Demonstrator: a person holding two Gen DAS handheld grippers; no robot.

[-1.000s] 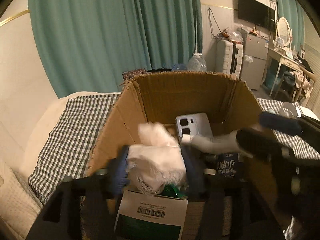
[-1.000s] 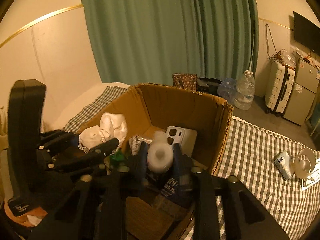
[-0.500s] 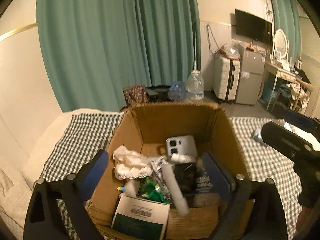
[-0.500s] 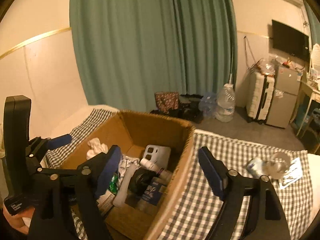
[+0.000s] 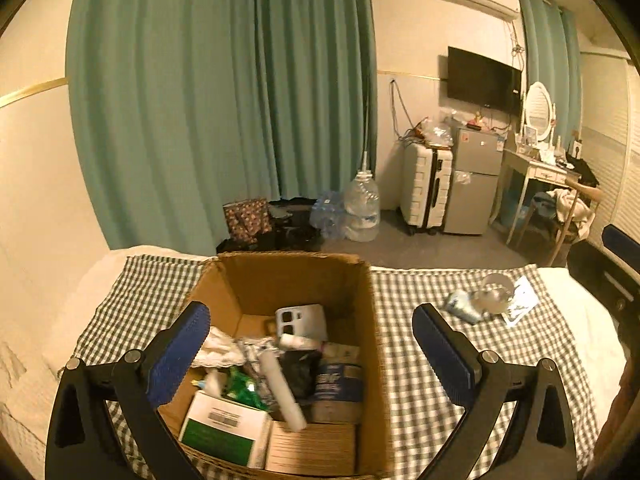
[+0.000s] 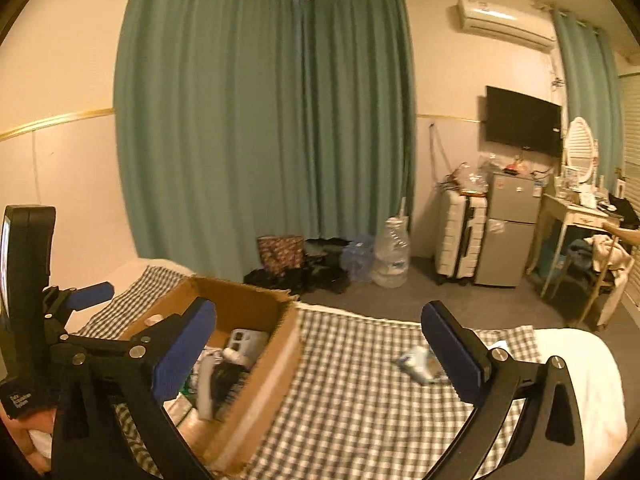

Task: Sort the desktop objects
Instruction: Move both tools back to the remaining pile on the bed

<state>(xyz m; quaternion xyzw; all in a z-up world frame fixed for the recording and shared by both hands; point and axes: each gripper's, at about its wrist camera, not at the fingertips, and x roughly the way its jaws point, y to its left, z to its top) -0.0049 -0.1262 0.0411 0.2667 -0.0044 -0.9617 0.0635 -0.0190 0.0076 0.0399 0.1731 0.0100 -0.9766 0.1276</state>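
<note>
A cardboard box [image 5: 372, 344] stands on the checked cloth and holds several things: a white tube [image 5: 282, 392], a grey phone case [image 5: 302, 320], white cloth [image 5: 220, 350], a green-and-white carton [image 5: 222, 434]. The box also shows in the right wrist view [image 6: 276, 356]. My left gripper [image 5: 312, 352] is open and empty above the box. My right gripper [image 6: 320, 352] is open and empty, above the cloth to the right of the box. A small blue-white packet [image 5: 462, 306] [image 6: 416, 362] and a clear glass [image 5: 494, 298] lie on the cloth at right.
The checked cloth [image 6: 360, 400] covers a bed or table. A paper card [image 5: 520, 306] lies beside the glass. The left gripper's body [image 6: 28, 280] stands at the left of the right wrist view. Beyond the edge are a water jug [image 5: 362, 208], suitcase [image 5: 426, 192], fridge.
Both grippers have let go of their things, the cloth and the white tube, into the box, opened wide and drawn back and up. The right one has swung to the right.
</note>
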